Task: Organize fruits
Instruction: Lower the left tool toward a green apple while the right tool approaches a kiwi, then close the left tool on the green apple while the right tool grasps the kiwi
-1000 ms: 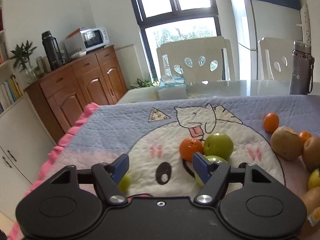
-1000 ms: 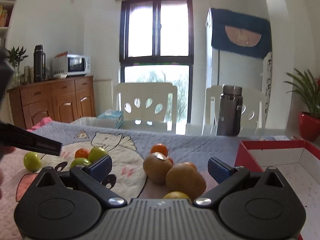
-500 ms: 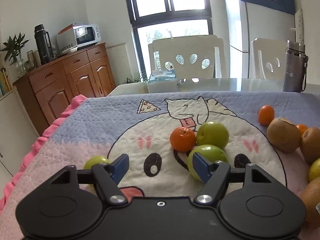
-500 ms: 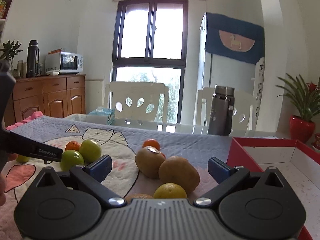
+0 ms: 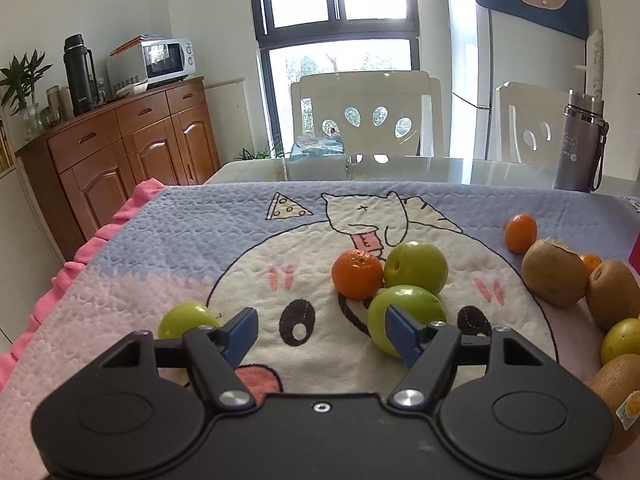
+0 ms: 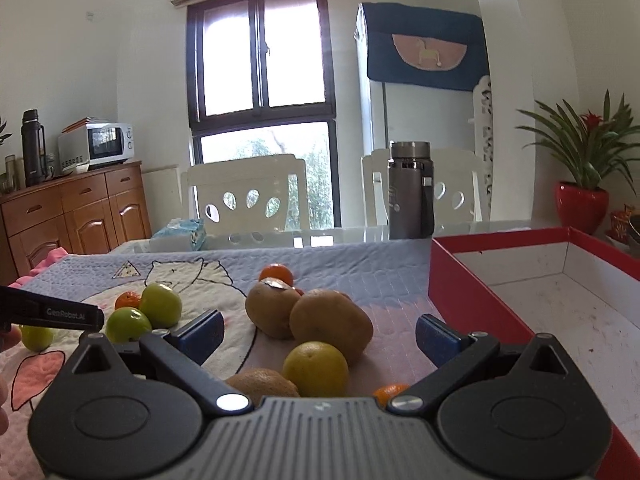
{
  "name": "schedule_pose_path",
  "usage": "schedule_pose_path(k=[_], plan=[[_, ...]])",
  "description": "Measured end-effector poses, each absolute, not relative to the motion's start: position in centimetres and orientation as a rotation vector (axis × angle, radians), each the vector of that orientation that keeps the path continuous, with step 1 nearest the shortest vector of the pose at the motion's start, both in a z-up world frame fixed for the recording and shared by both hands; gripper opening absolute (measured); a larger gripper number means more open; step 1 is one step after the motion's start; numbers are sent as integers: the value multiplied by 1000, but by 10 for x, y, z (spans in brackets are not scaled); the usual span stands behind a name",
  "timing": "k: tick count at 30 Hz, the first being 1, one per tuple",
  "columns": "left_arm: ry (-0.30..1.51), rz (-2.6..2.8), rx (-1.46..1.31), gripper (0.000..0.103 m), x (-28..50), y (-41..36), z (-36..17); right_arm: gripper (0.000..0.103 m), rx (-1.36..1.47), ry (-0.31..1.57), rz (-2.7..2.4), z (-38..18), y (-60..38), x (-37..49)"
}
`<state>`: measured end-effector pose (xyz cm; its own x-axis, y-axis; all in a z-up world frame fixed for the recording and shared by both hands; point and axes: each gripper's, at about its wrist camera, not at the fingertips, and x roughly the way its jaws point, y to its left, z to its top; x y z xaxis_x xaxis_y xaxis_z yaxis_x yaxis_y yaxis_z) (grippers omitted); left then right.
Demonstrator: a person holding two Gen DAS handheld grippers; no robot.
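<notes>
The fruit lies loose on a quilted cartoon mat (image 5: 168, 240) — none of it in the red box (image 6: 460, 280), which stands open at the mat's right edge. In the left wrist view an orange (image 5: 357, 274) and two green apples (image 5: 416, 266) (image 5: 404, 318) sit bunched together, touching, on the cat drawing. A third green apple (image 5: 186, 320) lies apart to the left, just behind the left finger. Off to the right are a small orange (image 5: 520, 233), brown kiwis (image 5: 554, 272) and a yellow fruit (image 5: 622, 340).

The left gripper (image 5: 320, 332) has its jaws spread wide and holds nothing; its right blue pad overlaps the nearest apple in the picture, though contact cannot be told.

In the right wrist view the right gripper (image 6: 318, 334) is also wide open and empty. Between its fingers sit two kiwis (image 6: 330, 326) touching each other, the yellow fruit in front of them, another kiwi (image 6: 262, 384) and a small orange (image 6: 390, 392) close under the gripper body.

Beyond the mat — a grey flask (image 6: 410, 190), a tissue pack (image 6: 180, 234) and white chairs (image 6: 244, 196) at the glass table. A wooden sideboard (image 5: 120, 152) with a microwave (image 5: 152, 64) stands at the left wall.
</notes>
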<state>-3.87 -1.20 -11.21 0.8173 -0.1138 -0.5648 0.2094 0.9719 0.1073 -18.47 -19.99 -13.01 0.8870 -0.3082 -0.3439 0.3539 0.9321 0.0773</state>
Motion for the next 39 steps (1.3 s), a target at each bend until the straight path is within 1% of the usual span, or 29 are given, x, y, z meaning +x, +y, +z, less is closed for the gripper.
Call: schedule_pose_path(k=[9, 15, 24, 35, 37, 39], plan=[[578, -176, 169, 84, -41, -12, -112, 103, 156, 348, -371, -135, -197, -195], [576, -172, 184, 84, -41, -15, -114, 103, 178, 417, -414, -140, -202, -183], [580, -169, 189, 85, -41, -16, -116, 103, 123, 420, -414, -141, -194, -181], [577, -181, 181, 85, -42, -16, -115, 103, 135, 427, -420, -142, -196, -180], [594, -206, 193, 85, -42, -16, -115, 103, 135, 415, -404, -139, -197, -184], [652, -269, 215, 85, -42, -12, -113, 103, 144, 435, -375, -134, -197, -192]])
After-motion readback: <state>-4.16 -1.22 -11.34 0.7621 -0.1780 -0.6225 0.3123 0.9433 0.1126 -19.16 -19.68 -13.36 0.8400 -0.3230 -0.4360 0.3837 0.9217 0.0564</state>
